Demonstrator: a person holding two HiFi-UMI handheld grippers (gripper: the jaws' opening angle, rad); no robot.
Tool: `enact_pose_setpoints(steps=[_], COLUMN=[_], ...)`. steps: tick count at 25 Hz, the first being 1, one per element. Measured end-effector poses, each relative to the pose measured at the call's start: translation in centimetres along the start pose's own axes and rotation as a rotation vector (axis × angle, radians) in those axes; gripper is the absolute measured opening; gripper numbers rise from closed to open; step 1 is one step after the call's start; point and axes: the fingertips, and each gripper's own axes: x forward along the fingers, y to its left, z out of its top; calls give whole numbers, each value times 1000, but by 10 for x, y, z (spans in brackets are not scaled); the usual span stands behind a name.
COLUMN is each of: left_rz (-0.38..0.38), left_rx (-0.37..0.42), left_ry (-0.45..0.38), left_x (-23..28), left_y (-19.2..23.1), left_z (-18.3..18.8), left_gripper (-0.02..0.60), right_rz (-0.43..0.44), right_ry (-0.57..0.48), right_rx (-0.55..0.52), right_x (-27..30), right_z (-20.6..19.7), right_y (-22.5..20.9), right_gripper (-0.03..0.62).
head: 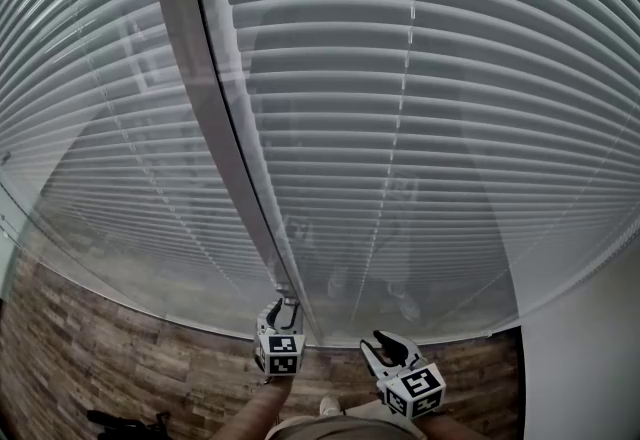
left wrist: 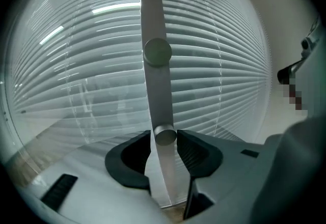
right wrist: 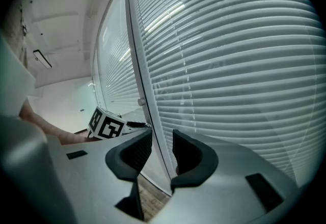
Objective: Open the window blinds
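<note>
Window blinds (head: pixel 430 78): white horizontal slats fill the far side of the scene. They hang in two panels behind reflecting glass, and their lower edge ends near the wood floor (head: pixel 120 368).
Frame post (head: pixel 222 128): a grey upright strip between the left panel and the right one, running down to the near end of the window.
Knobs: two round grey knobs sit on the post, an upper knob (left wrist: pixel 157 51) and a lower knob (left wrist: pixel 164 136).
Left gripper (head: pixel 285 308): it is at the near, lower end of the post. Its fingers stand apart on either side of the lower knob. The right pad is just at the knob's rim and a thin gap shows on the left, so the knob is bracketed but not clamped.
Right gripper (right wrist: pixel 162 135): it is just right of the left gripper, in front of the right panel and facing the glass. Its fingers are a narrow gap apart with nothing between them, and the post shows beyond the gap.
Marker cube (right wrist: pixel 107 125): the left gripper's cube shows to the left in the right gripper view.
Wall (head: pixel 590 358): plain and white, at the right of the window.
</note>
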Motion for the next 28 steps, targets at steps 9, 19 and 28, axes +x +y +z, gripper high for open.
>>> enact_pose_setpoints(steps=[9, 19, 28], left_rz=[15, -3, -43], left_rx=[26, -50, -218], left_ry=[7, -3, -10], left_x=[3, 3, 3], left_y=[-1, 0, 1], left_z=[-1, 1, 2], left_gripper=[149, 138, 137], right_rz=[2, -9, -10], right_ry=[1, -1, -5], right_rx=[-2, 1, 1], right_x=[1, 1, 1], right_z=[2, 2, 4], right_y=[-1, -9, -10], right_gripper=[121, 121, 121])
